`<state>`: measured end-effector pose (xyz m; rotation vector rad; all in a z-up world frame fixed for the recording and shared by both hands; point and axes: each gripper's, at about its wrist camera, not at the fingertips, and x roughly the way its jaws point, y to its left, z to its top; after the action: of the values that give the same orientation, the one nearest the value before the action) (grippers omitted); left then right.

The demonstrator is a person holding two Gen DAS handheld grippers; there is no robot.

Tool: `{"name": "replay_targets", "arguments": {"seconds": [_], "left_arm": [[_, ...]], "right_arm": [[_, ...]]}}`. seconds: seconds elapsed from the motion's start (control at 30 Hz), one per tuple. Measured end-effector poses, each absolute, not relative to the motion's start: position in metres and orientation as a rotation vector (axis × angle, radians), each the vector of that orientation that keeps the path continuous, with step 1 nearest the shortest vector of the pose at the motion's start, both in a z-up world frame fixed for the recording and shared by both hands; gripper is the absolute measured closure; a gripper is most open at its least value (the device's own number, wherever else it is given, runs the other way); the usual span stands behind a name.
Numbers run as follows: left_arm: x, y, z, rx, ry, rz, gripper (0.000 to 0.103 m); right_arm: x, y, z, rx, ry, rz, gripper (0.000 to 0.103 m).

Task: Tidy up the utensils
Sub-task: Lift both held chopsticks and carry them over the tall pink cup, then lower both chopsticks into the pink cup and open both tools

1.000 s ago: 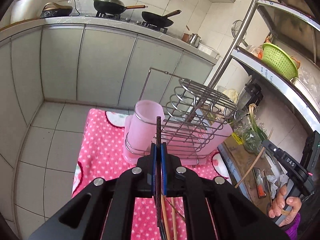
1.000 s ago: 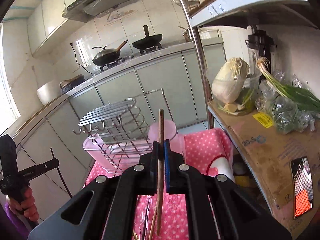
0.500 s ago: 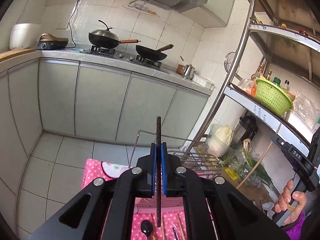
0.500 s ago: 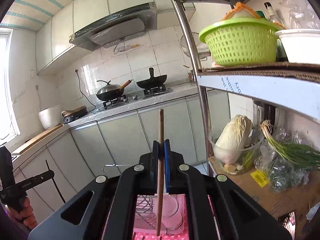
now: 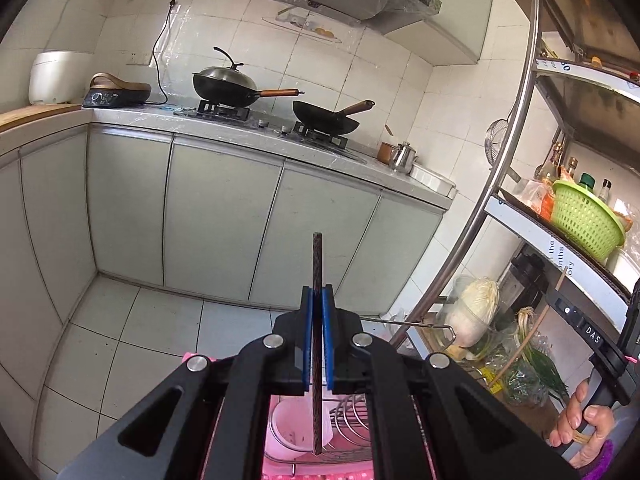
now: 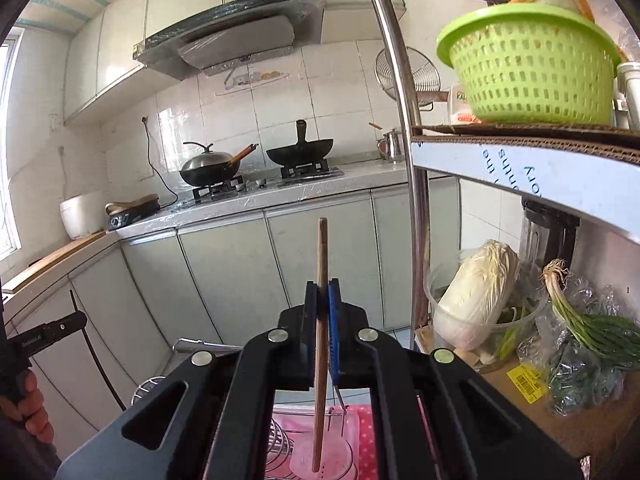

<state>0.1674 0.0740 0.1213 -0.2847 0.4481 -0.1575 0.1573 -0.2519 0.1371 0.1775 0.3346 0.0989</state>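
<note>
Left hand-held gripper (image 5: 316,296): blue pads pressed together on a dark chopstick (image 5: 317,336), held upright; its top stands clear above the pads, its lower end hangs over the pink cup (image 5: 289,428).
Right hand-held gripper (image 6: 322,292): pads pinching a light wooden chopstick (image 6: 321,344), upright with a slight lean; lower end over the pink tray (image 6: 352,432).

Change vs. one second ago: both views have tilted up. Then, the cup, the wire dish rack (image 5: 352,424) and the pink dotted cloth filled the middle of the left view; now they show only at the bottom edge, between the gripper's arms. The kitchen bench (image 5: 256,142) with its two woks now sits mid-frame, and the range hood is in view. In the right view the green basket (image 6: 528,68) on the shelf unit, earlier at the top edge, now fills the upper right. Both grips unchanged, both chopsticks sitting as before.

Hard to make out:
- Rack and cup mostly hidden behind the gripper bodies; rack contents not readable.
- Whether the chopstick tips are inside the cup or above it: cannot tell.
- Person's right hand (image 5: 580,420) at the left view's lower-right edge, cut off; left hand (image 6: 28,404) at the right view's left edge, partly cut off.
- Cabbage (image 6: 476,292) and green onions on the lower shelf, partly behind plastic.
</note>
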Motion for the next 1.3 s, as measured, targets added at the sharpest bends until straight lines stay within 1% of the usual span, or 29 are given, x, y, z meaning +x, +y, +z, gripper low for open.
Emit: {"name": "replay_targets", "arguments": {"seconds": [0.3, 0.63, 0.8, 1.0, 1.1, 1.13, 1.17, 1.2, 1.23, 1.27, 1.3], "left_arm": [[0.19, 0.061, 0.077, -0.224, 0.488, -0.133, 0.099], [0.198, 0.049, 0.029, -0.187, 0.608, -0.141, 0.099], [0.2, 0.044, 0.015, -0.164, 0.66, -0.149, 0.099], [0.204, 0.044, 0.002, -0.173, 0.7, -0.155, 0.098], [0.206, 0.049, 0.002, -0.206, 0.71, -0.164, 0.096], [0.206, 0.051, 0.002, -0.213, 0.717, -0.163, 0.091], [0.207, 0.052, 0.002, -0.219, 0.724, -0.163, 0.088], [0.206, 0.053, 0.002, -0.227, 0.726, -0.165, 0.087], [0.206, 0.055, 0.003, -0.234, 0.724, -0.166, 0.085], [0.205, 0.057, 0.004, -0.239, 0.722, -0.164, 0.082], [0.204, 0.058, 0.006, -0.244, 0.717, -0.162, 0.082]], "right_arm": [[0.181, -0.247, 0.094, 0.177, 0.453, 0.104, 0.097], [0.185, -0.248, 0.062, 0.191, 0.56, 0.11, 0.097], [0.186, -0.249, 0.052, 0.198, 0.593, 0.112, 0.097], [0.185, -0.249, 0.056, 0.18, 0.604, 0.118, 0.097], [0.188, -0.25, 0.057, 0.193, 0.62, 0.124, 0.097], [0.19, -0.251, 0.057, 0.198, 0.626, 0.122, 0.097], [0.191, -0.252, 0.058, 0.203, 0.63, 0.119, 0.095], [0.192, -0.253, 0.058, 0.211, 0.632, 0.12, 0.094], [0.192, -0.254, 0.058, 0.218, 0.633, 0.122, 0.086], [0.192, -0.255, 0.058, 0.221, 0.632, 0.121, 0.077], [0.191, -0.255, 0.059, 0.221, 0.625, 0.121, 0.073]]}}
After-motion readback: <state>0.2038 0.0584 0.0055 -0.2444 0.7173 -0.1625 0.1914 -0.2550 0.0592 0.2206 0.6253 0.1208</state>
